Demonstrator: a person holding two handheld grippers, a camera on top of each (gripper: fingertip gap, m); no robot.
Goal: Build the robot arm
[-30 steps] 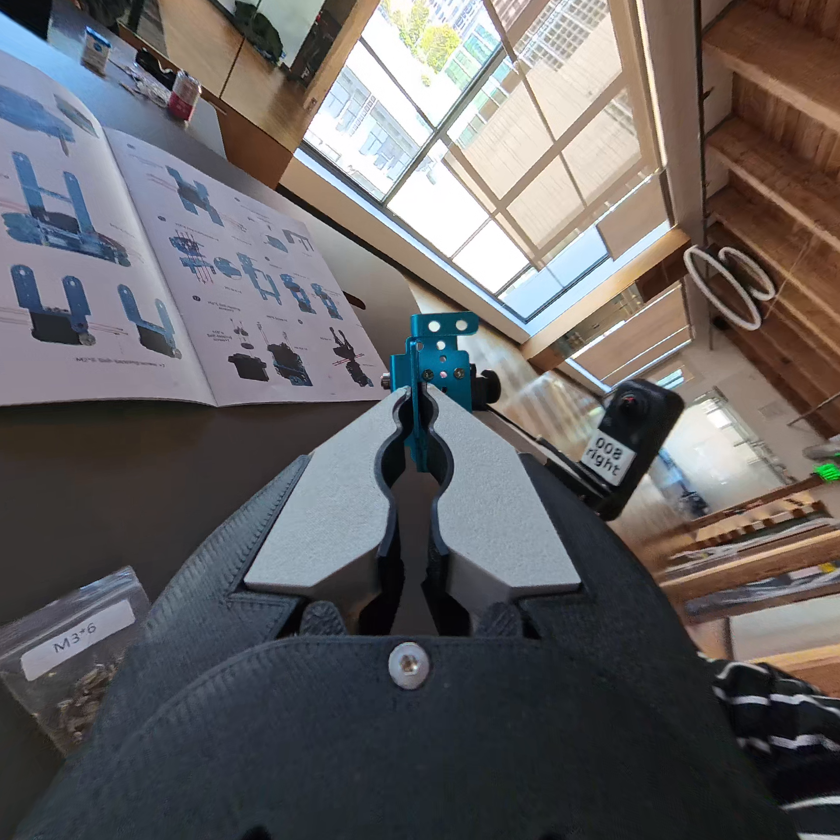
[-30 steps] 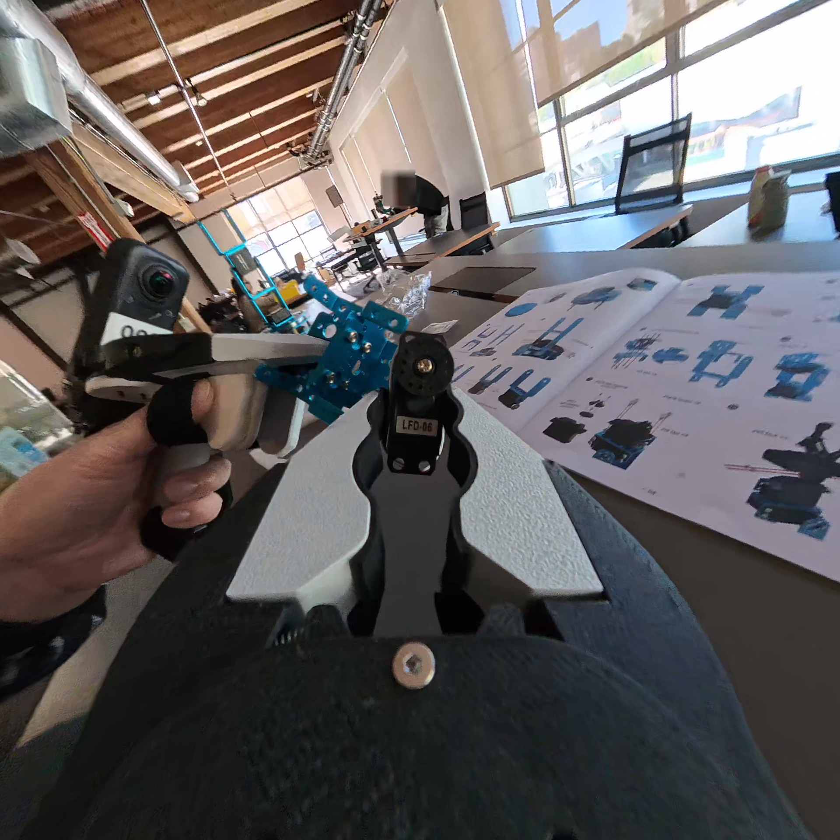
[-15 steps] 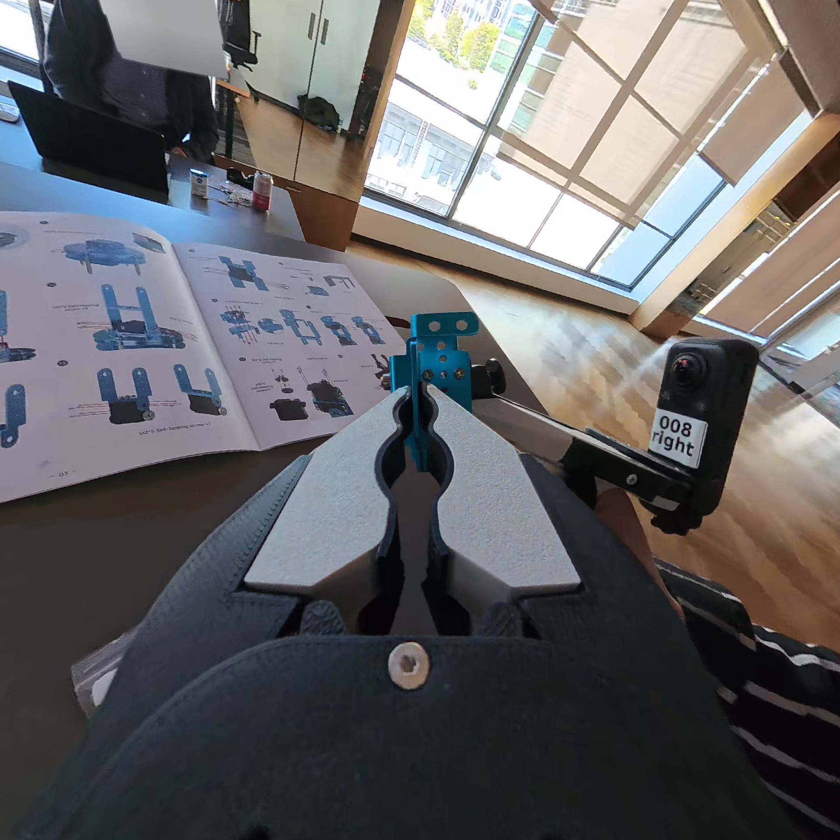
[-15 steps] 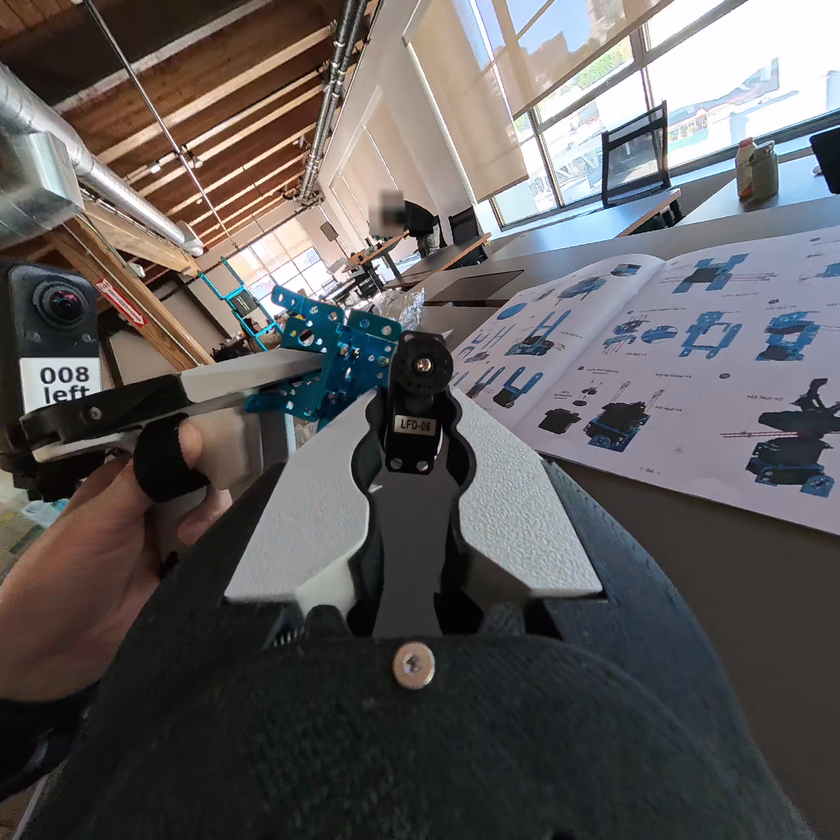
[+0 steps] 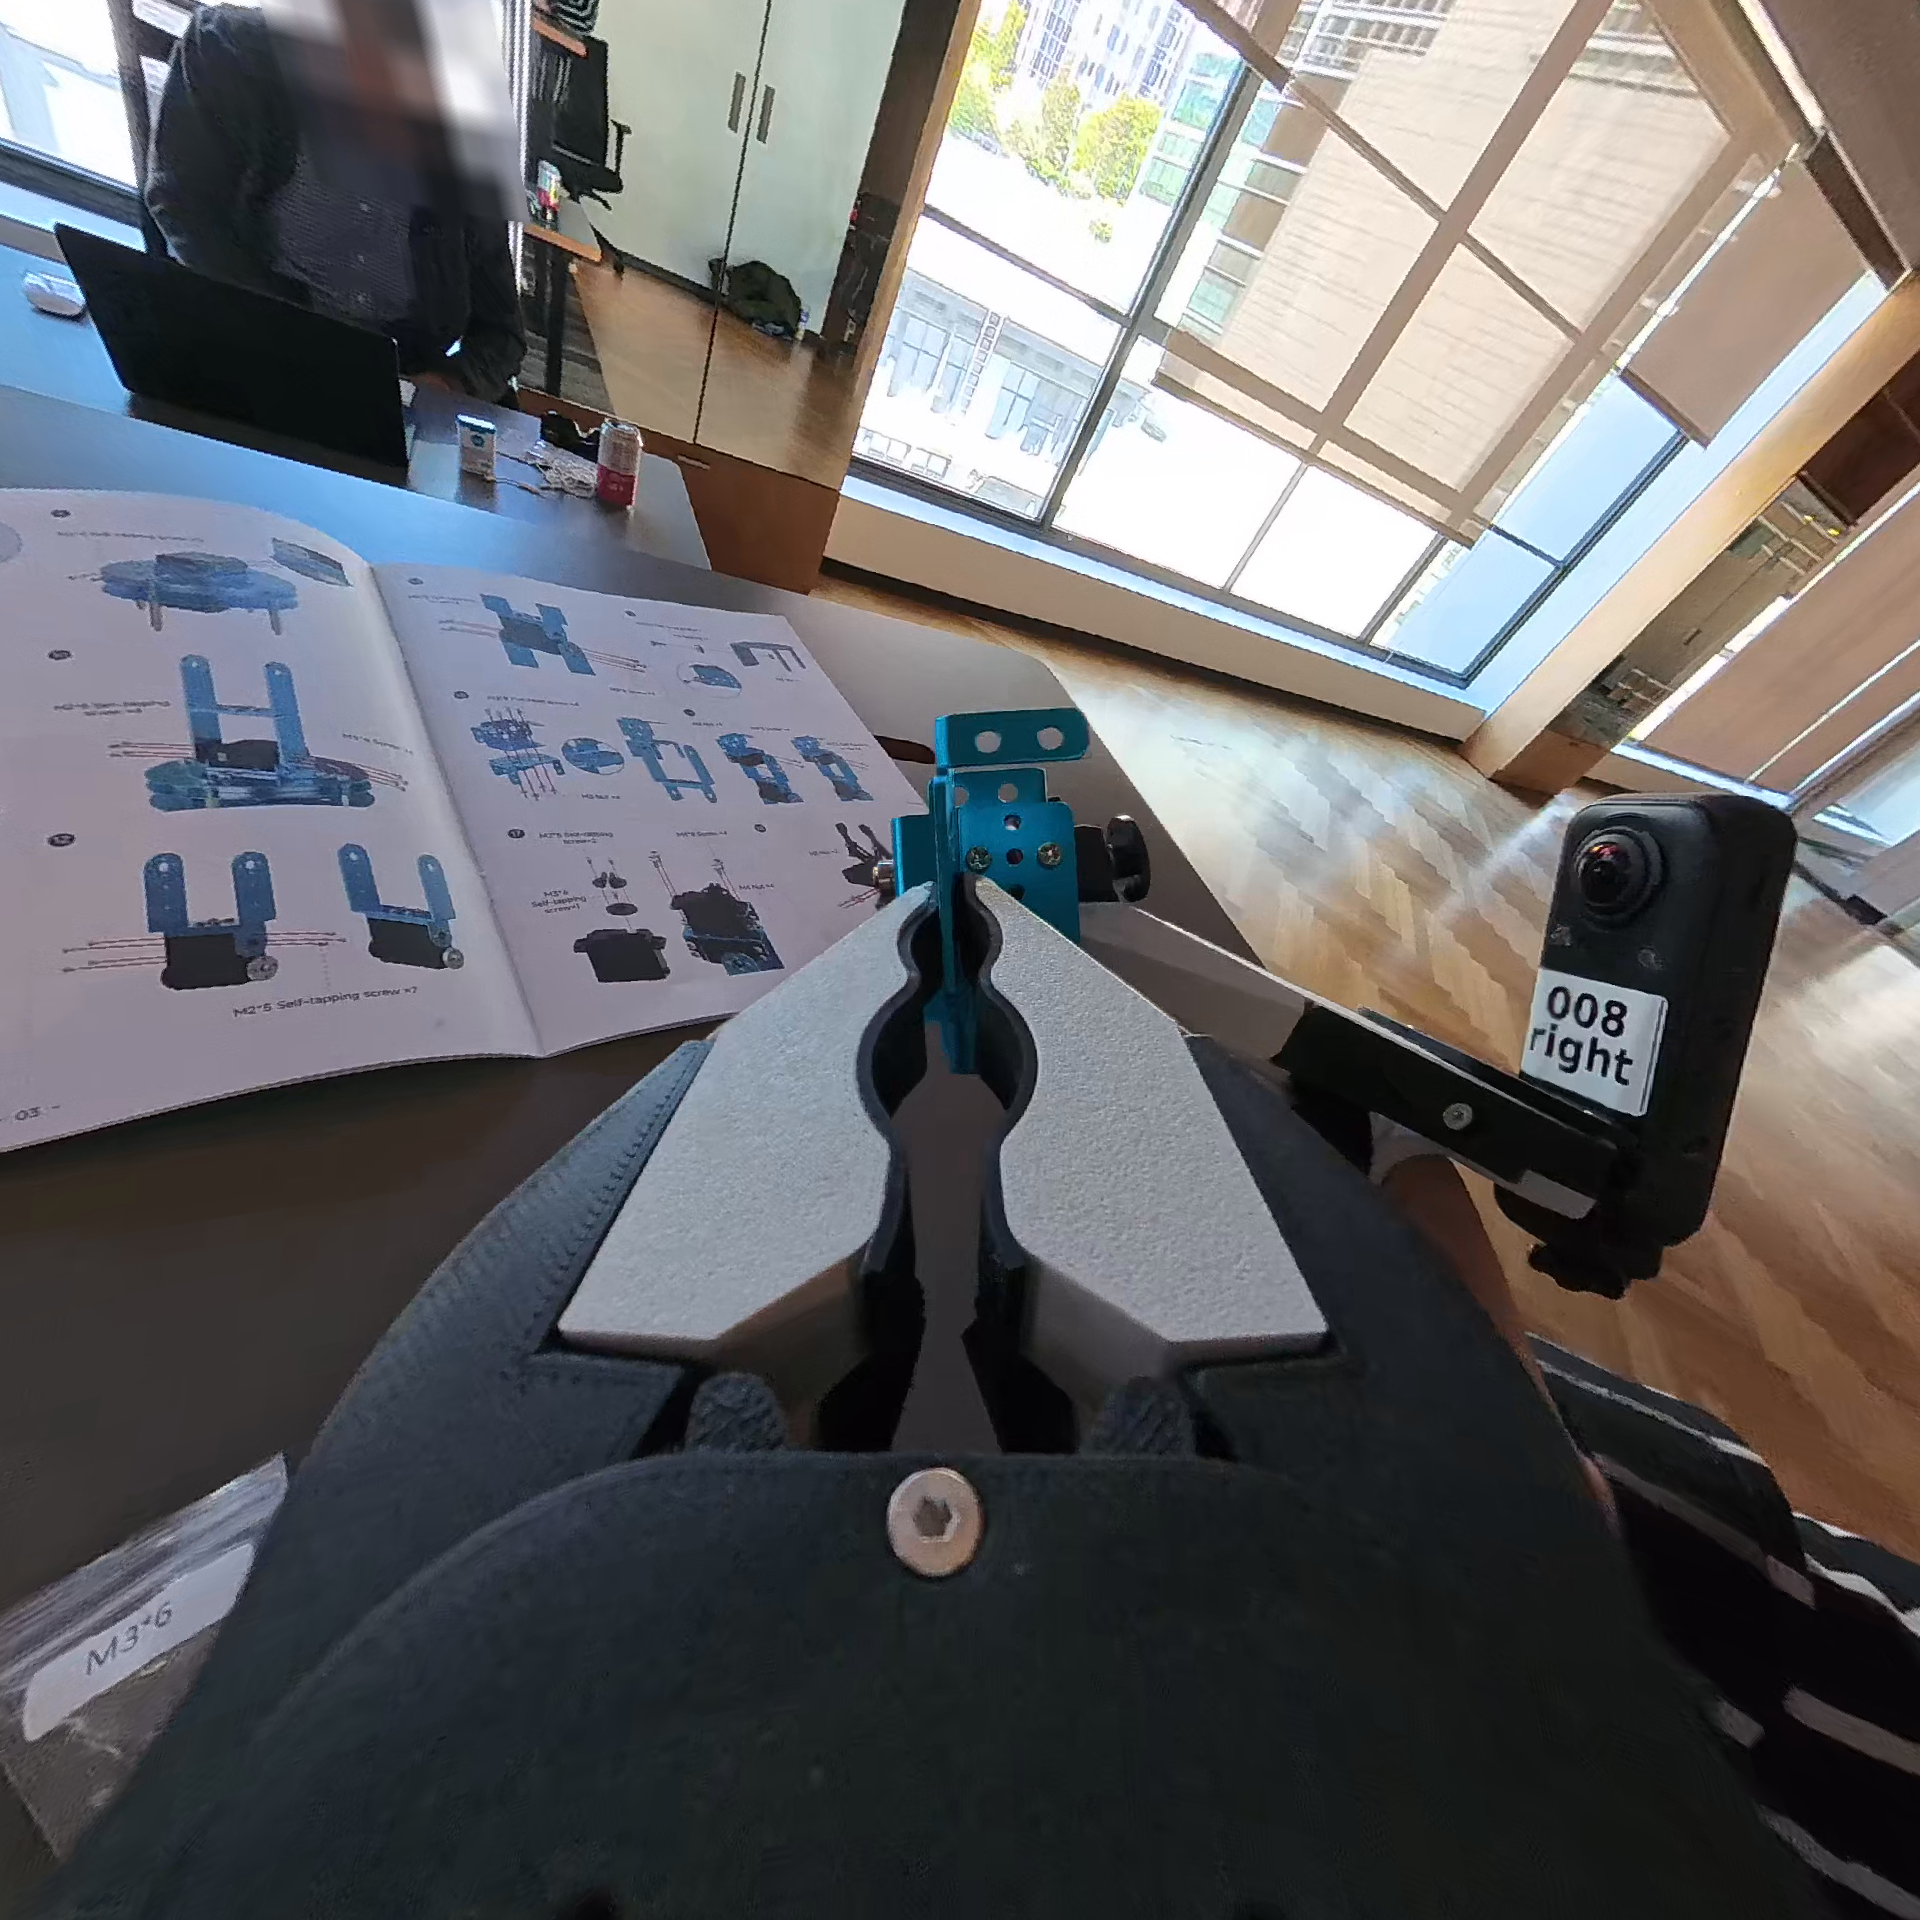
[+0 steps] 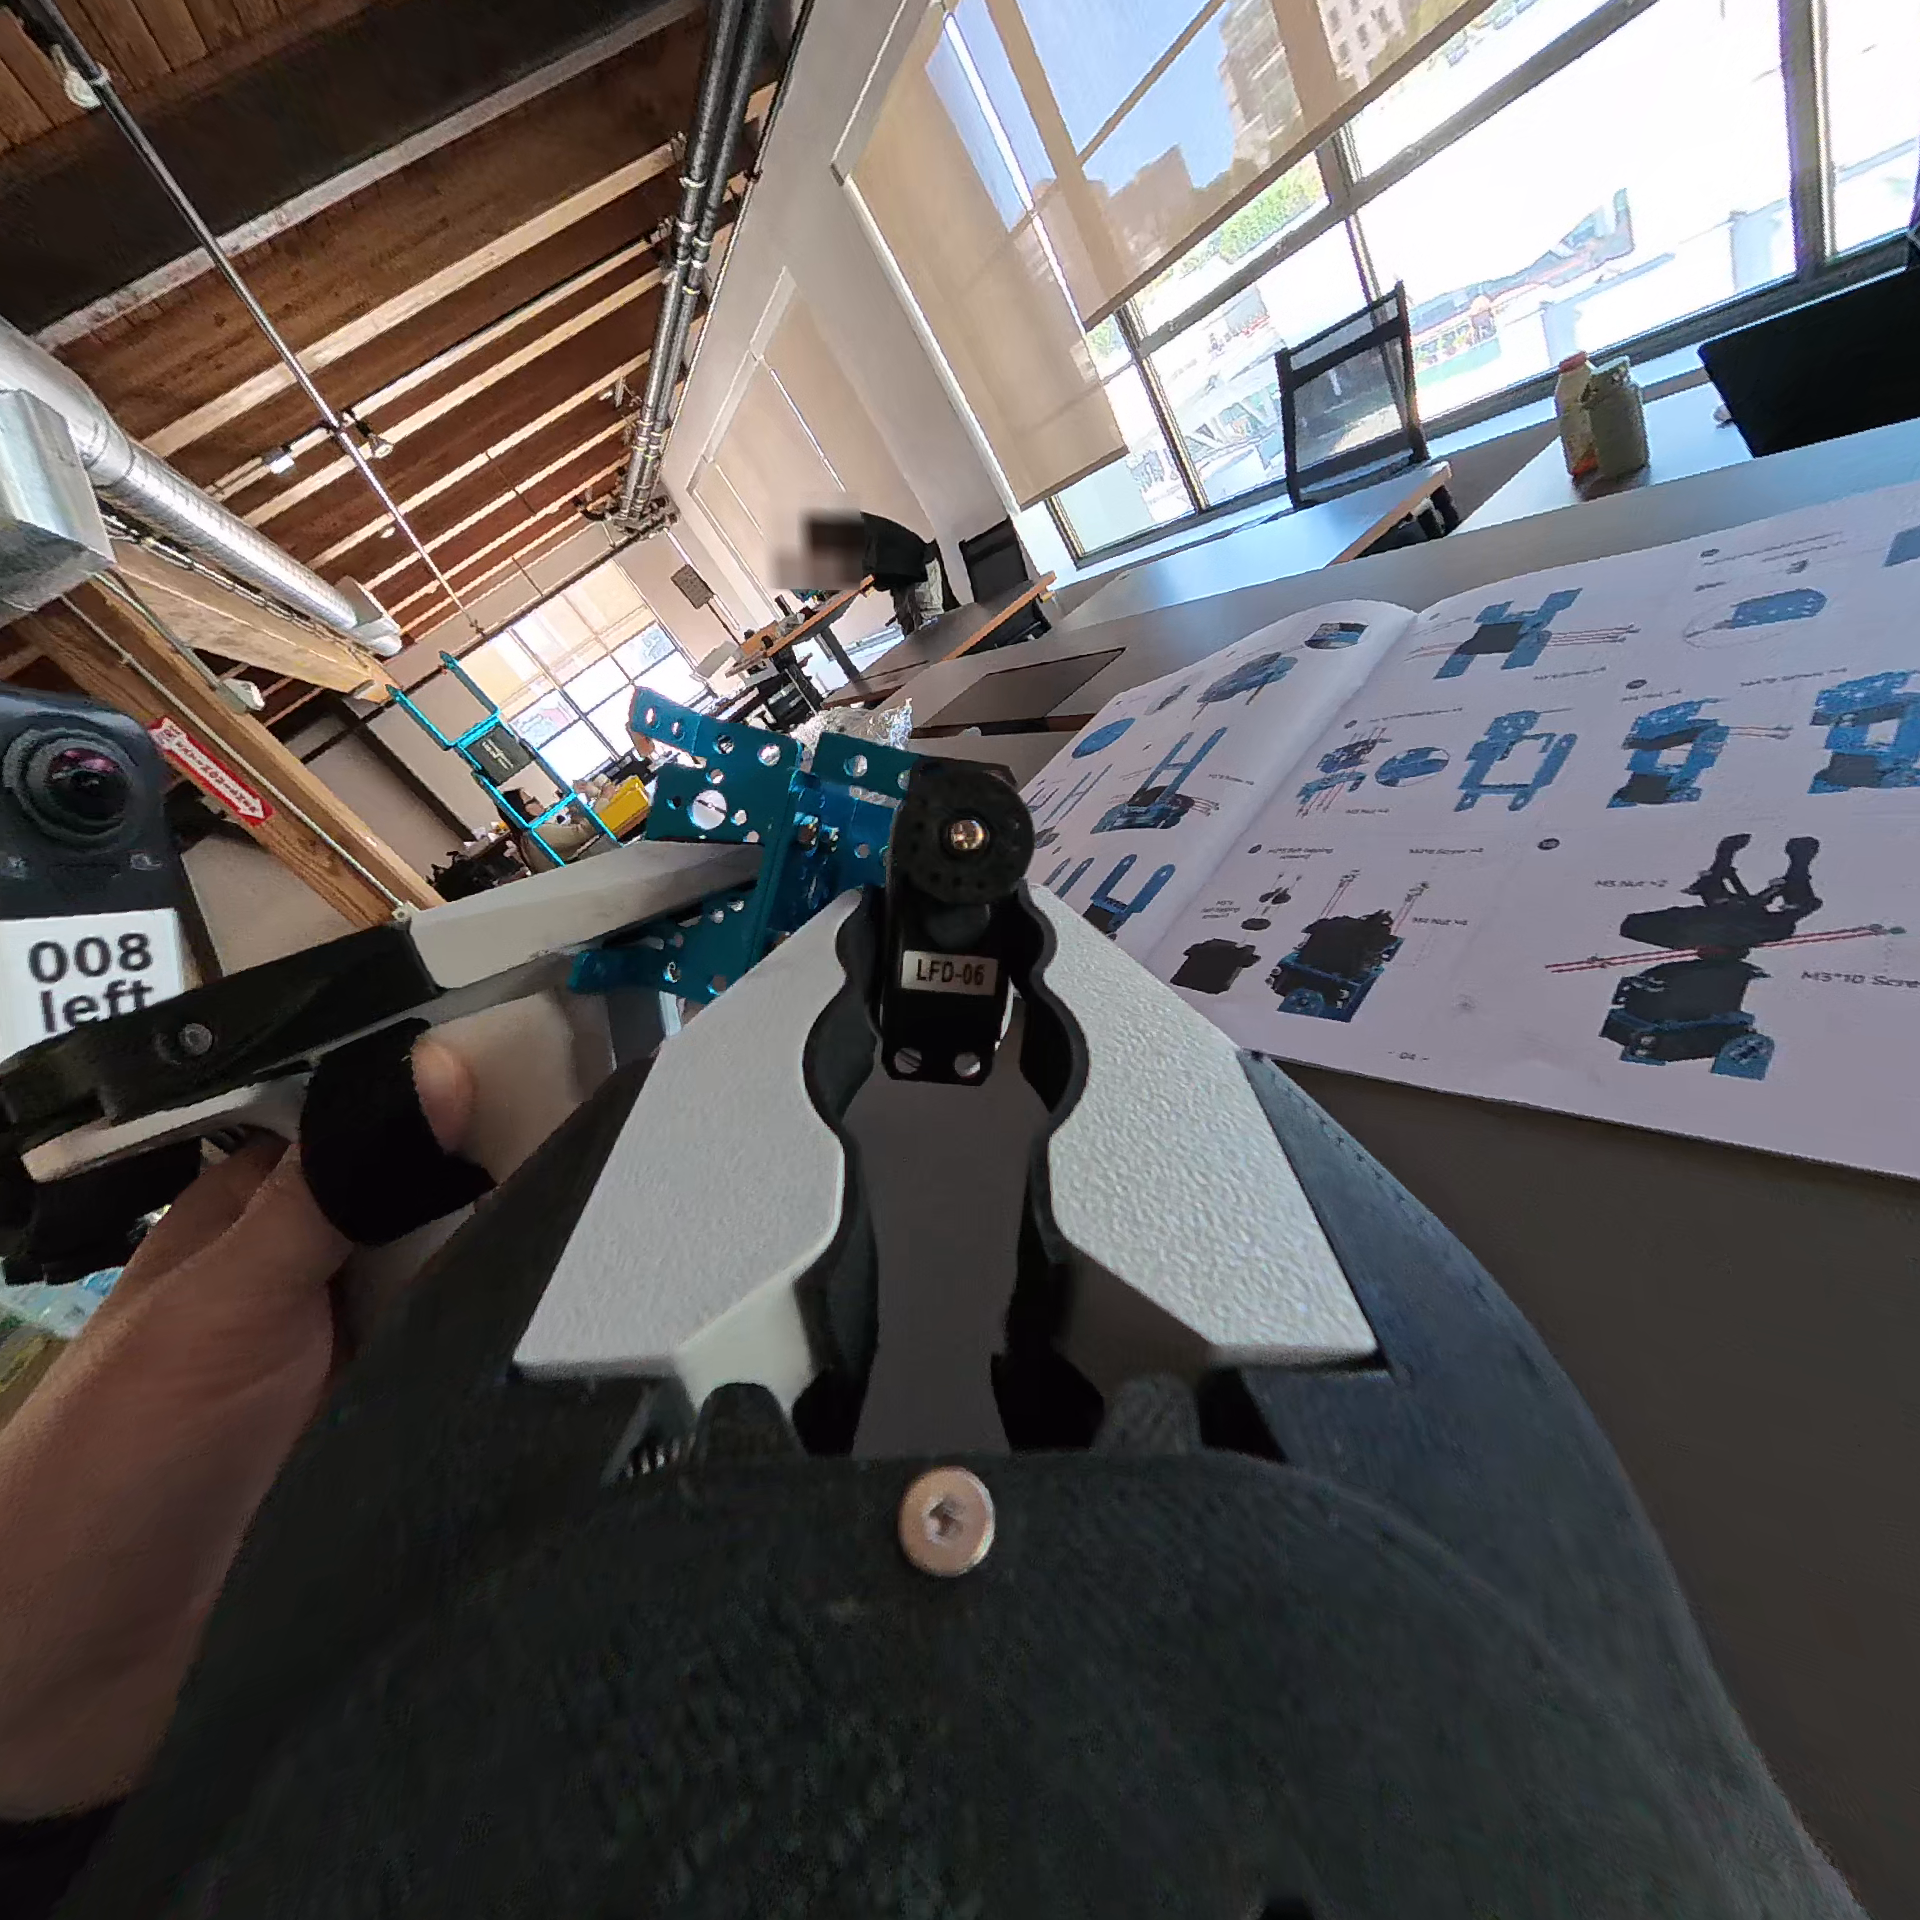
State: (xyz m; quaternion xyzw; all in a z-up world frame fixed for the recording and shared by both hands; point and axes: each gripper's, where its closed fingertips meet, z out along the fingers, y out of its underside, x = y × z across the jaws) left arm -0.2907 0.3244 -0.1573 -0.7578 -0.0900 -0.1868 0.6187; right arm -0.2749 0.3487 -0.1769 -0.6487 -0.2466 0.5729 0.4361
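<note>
My left gripper (image 5: 961,899) is shut on a blue metal bracket assembly (image 5: 1003,821) with screw holes, held in the air above the dark table (image 5: 260,1195). My right gripper (image 6: 948,914) is shut on a small black servo motor (image 6: 951,935) with a round horn on top. The servo sits right beside the blue bracket (image 6: 748,821), touching or nearly touching it. The right gripper also shows in the left wrist view, coming in from the right with its camera (image 5: 1652,997). The left gripper's fingers (image 6: 561,925) show in the right wrist view, held by a hand (image 6: 208,1247).
An open instruction booklet (image 5: 364,790) with pictures of blue parts lies on the table; it also shows in the right wrist view (image 6: 1558,831). A labelled bag of screws (image 5: 114,1662) lies at the near left. A laptop (image 5: 239,364), a can (image 5: 618,462) and a seated person are at the far end. The tips of both grippers are at nearly the same place.
Both grippers have tilted while holding their parts together, so the left view swung from the ceiling towards the table and far end. The bracket and servo stay side by side.
</note>
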